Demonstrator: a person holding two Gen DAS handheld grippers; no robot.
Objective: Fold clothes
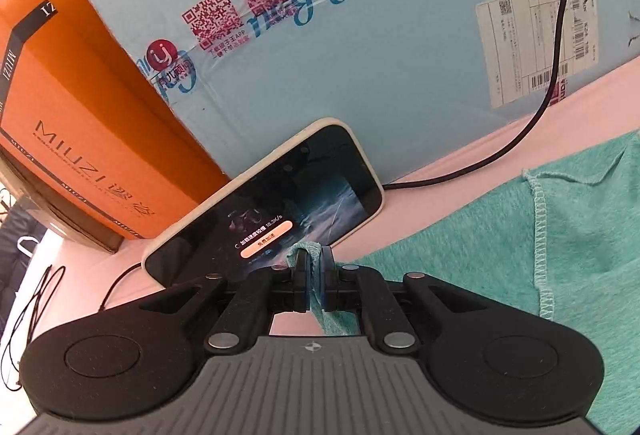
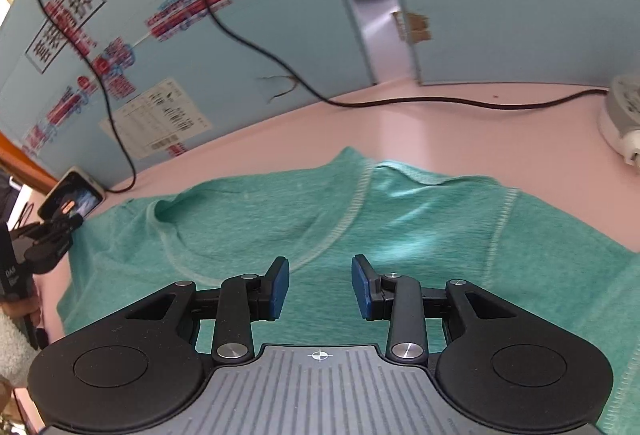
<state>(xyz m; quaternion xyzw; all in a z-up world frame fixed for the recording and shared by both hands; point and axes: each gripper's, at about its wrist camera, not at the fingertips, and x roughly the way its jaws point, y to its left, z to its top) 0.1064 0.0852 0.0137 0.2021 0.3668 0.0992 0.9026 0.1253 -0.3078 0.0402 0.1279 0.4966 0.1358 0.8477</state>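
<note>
1. Shirt [image 2: 280,219]: spread flat on worktop [image 2: 460,131], unfolded.
2. Left claw [image 1: 311,275]: clenched on shirt edge.
3. Right claw [image 2: 320,285]: released, above shirt middle.
4. Folding: all left to do.

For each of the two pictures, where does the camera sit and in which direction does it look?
Left wrist: sits on the left gripper, looks along its fingers, shut on a green shirt edge, toward a phone and boxes.
Right wrist: sits on the right gripper, open above the shirt, facing a blue box; the left gripper shows at the left edge.
Shared: shirt, phone, blue box, pink table.
</note>
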